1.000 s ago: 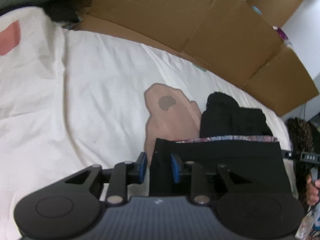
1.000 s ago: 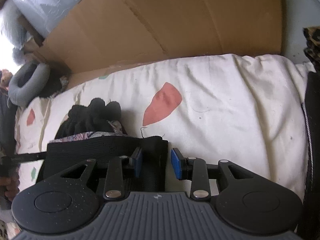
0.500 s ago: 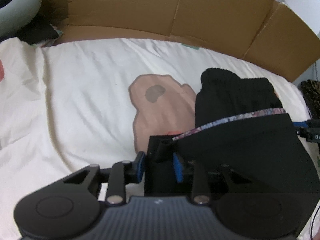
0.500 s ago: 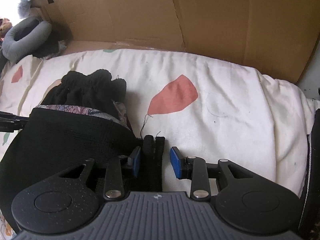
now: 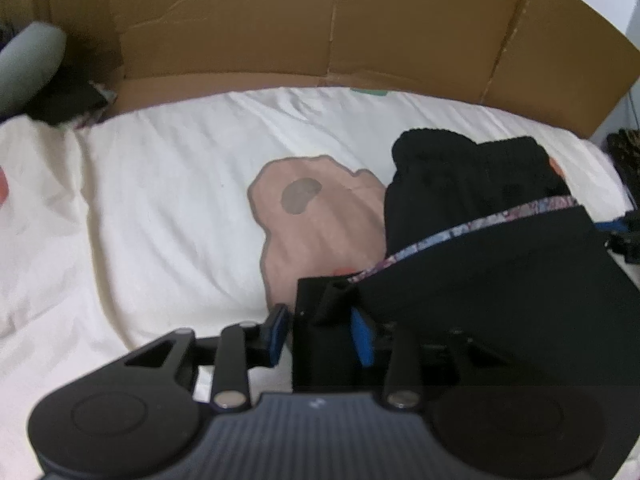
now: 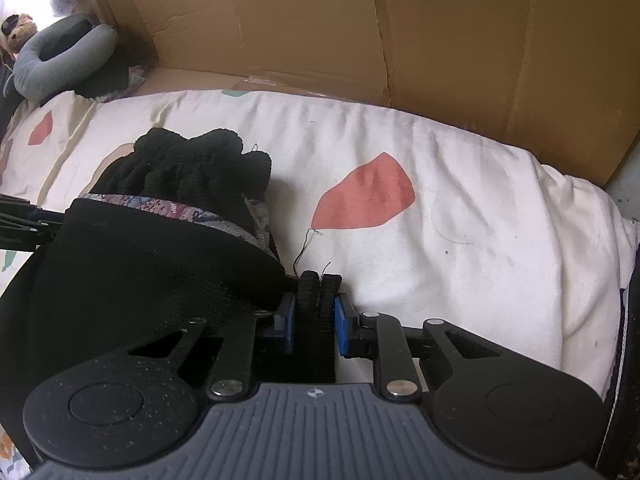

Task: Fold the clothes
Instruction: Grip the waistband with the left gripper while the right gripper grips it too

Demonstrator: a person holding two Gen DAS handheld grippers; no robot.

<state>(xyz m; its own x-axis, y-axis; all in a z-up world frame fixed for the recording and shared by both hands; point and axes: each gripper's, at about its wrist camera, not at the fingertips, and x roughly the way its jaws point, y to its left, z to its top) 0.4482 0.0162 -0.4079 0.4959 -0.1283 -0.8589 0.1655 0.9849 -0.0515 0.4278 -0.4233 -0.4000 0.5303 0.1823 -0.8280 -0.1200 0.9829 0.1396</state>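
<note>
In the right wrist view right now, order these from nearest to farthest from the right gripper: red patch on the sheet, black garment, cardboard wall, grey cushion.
1. Black garment: its bunched edge sits between the closing jaws of the right gripper.
2. Red patch: just ahead, slightly right.
3. Cardboard wall: behind the bedding.
4. Grey cushion: far upper left.

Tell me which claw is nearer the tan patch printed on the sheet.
Left. The left claw, opening around a corner of the black garment, sits beside the tan patch. The right claw, closing on the opposite corner, lies across the garment from it.
</note>
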